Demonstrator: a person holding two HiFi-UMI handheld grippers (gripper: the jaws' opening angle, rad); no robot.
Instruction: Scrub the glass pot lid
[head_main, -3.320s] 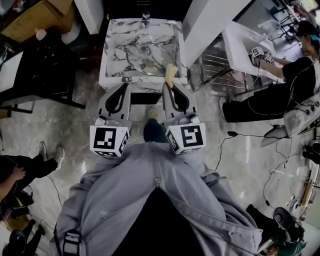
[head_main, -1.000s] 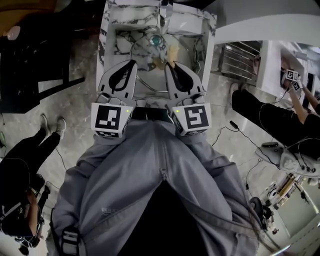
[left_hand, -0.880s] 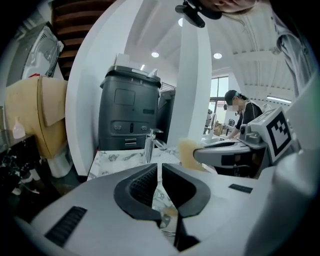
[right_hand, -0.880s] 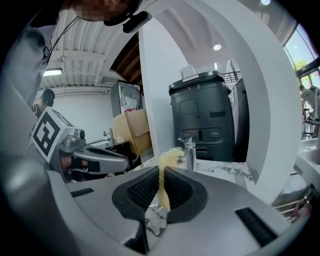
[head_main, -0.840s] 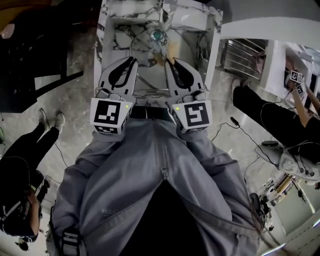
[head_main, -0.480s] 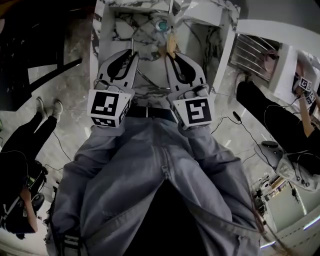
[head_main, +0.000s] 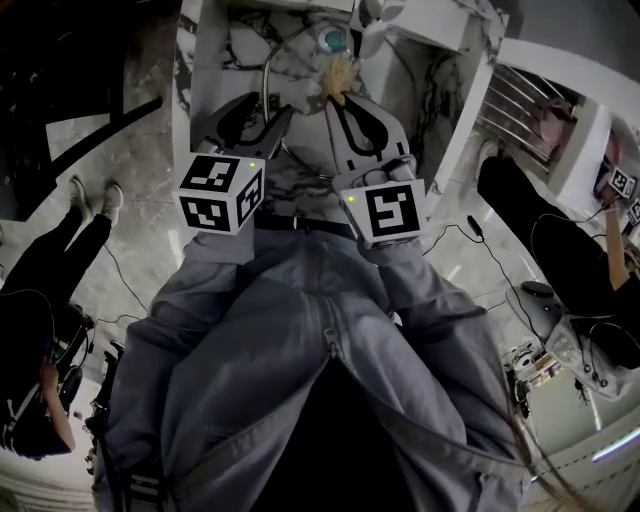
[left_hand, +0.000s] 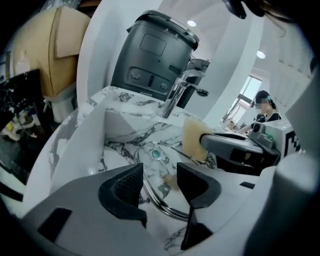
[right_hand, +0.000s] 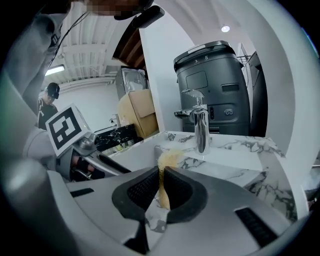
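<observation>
Head view: glass pot lid (head_main: 290, 70) lies in marble sink (head_main: 205, 75). left gripper (head_main: 268, 105) and right gripper (head_main: 345, 98) both over near rim.

Left gripper view: jaws moderately apart, just been opening. Lid rim shows in gap, pads clear of it.

Right gripper view: jaws clamped on yellow sponge (right_hand: 167, 159).

Judgement: seat left pads on rim and steady lid, then press sponge flat on glass.

We identify the site as an indoor test or recording workshop, not a home. A free-standing marble-pattern sink unit (head_main: 192, 90) with a faucet (right_hand: 201, 131) stands on an open polished floor (head_main: 120, 190), and a loose cable (head_main: 474, 226) runs across that floor. A second person (head_main: 540, 230) works at a neighbouring white station with a marker cube (head_main: 624, 183). Behind the sink unit we see a large grey machine (left_hand: 155, 55), a cardboard box (right_hand: 137, 112) and a ceiling strip light (right_hand: 55, 70).
</observation>
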